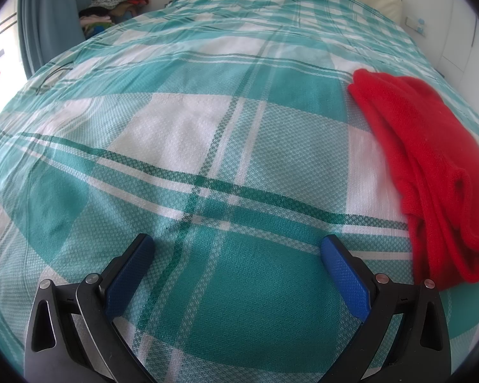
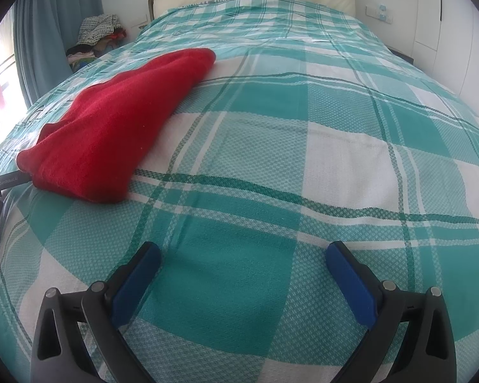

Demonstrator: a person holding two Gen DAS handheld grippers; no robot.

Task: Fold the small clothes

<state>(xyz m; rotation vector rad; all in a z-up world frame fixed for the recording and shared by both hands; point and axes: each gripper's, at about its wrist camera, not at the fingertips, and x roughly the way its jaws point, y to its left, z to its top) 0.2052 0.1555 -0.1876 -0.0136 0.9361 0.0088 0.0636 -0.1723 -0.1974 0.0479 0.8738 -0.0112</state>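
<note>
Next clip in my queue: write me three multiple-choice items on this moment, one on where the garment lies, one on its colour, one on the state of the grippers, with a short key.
1. Where does the garment lie?
A. On the bed, between the two grippers
B. In the left gripper's fingers
C. On the pile by the curtain

2. What colour is it?
A. Teal
B. Red
C. White

3. How do the grippers stand?
A. Both shut on cloth
B. Left open, right shut
C. Both open, holding nothing

Key: 1 A, it rests on the bedspread, to the right in the left wrist view and to the left in the right wrist view. 2 B, plain red against the teal check. 3 C, the left gripper and right gripper each show fingers spread wide over bare bedspread.
</note>
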